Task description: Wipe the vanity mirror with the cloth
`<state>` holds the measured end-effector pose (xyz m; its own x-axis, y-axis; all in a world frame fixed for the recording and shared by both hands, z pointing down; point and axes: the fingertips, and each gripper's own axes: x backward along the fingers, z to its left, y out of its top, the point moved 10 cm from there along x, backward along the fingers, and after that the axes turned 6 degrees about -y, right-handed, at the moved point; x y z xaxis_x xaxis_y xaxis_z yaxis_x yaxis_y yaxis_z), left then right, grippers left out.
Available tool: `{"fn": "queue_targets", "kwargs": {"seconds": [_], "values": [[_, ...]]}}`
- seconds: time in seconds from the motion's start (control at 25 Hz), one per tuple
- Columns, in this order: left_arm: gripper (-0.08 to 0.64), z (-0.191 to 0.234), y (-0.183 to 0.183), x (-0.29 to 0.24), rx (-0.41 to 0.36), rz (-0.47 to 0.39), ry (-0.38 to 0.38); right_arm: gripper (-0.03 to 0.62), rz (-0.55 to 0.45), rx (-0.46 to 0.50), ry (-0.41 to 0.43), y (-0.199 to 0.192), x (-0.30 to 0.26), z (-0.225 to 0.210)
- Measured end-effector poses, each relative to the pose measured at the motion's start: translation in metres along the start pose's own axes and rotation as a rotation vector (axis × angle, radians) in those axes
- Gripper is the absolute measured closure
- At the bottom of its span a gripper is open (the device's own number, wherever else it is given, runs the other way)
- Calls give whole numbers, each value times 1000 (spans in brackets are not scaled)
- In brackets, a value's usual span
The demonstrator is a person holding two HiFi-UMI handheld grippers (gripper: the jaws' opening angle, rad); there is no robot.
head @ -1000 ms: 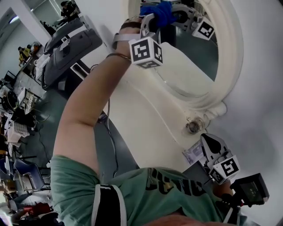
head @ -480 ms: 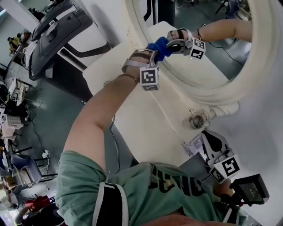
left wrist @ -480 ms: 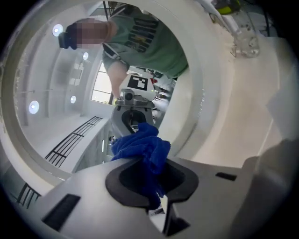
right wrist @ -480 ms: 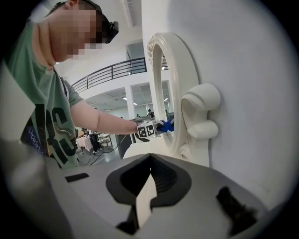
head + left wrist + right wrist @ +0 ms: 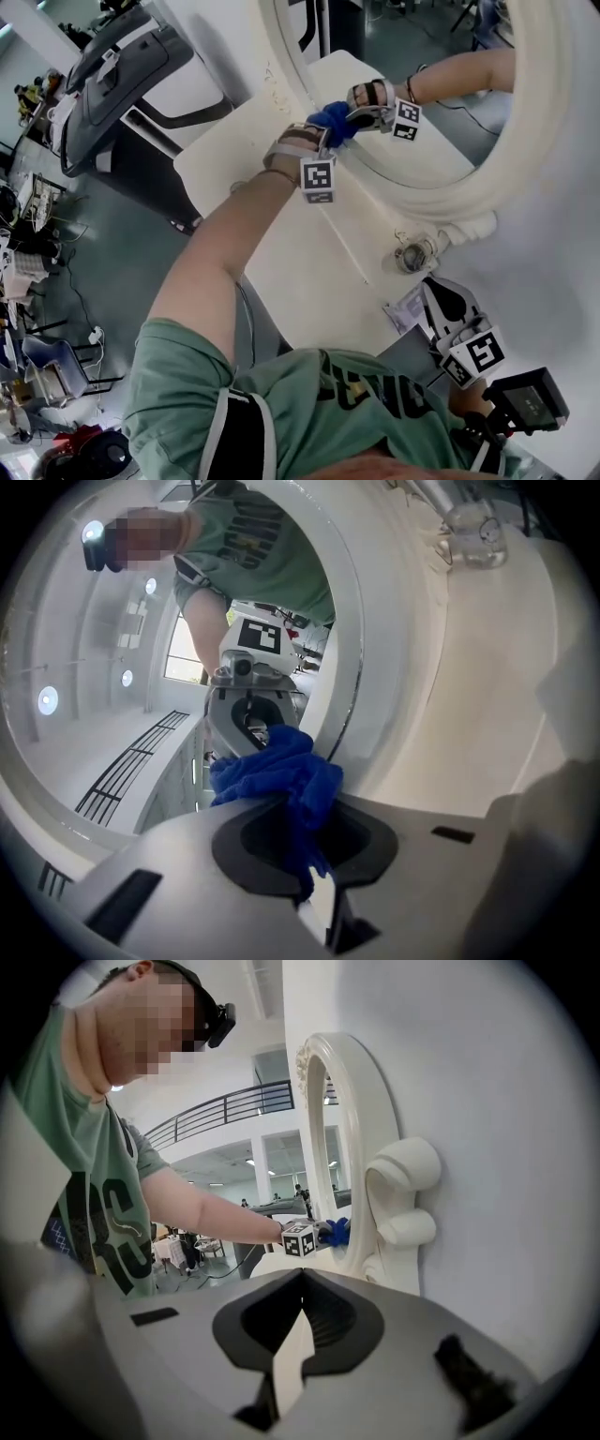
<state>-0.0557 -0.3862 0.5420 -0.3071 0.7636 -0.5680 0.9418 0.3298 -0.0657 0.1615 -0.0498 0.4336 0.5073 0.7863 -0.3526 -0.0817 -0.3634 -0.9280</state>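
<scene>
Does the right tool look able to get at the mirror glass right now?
Probably yes: the right tool, shut and empty, sits near the mirror's base, and the left tool with the cloth covers only the glass's edge.

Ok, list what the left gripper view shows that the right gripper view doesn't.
Only the left gripper view: the left gripper close up, shut on the blue cloth, which sits at the mirror glass and meets the gripper's reflection. Only the right gripper view: the right gripper, shut and empty, and the mirror side-on with its curled foot against the wall. Both: the cloth and the white mirror frame.
</scene>
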Motion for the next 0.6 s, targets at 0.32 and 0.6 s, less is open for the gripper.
{"fn": "queue_targets", "kwargs": {"seconds": [0.32,0.6], "values": [[502,73,-3,65,184,-83,32,580,-95,44,-48,21,44,5],[502,270,21,210,173,-279,473,580,-215,78,-42,30,37,-10]]}}
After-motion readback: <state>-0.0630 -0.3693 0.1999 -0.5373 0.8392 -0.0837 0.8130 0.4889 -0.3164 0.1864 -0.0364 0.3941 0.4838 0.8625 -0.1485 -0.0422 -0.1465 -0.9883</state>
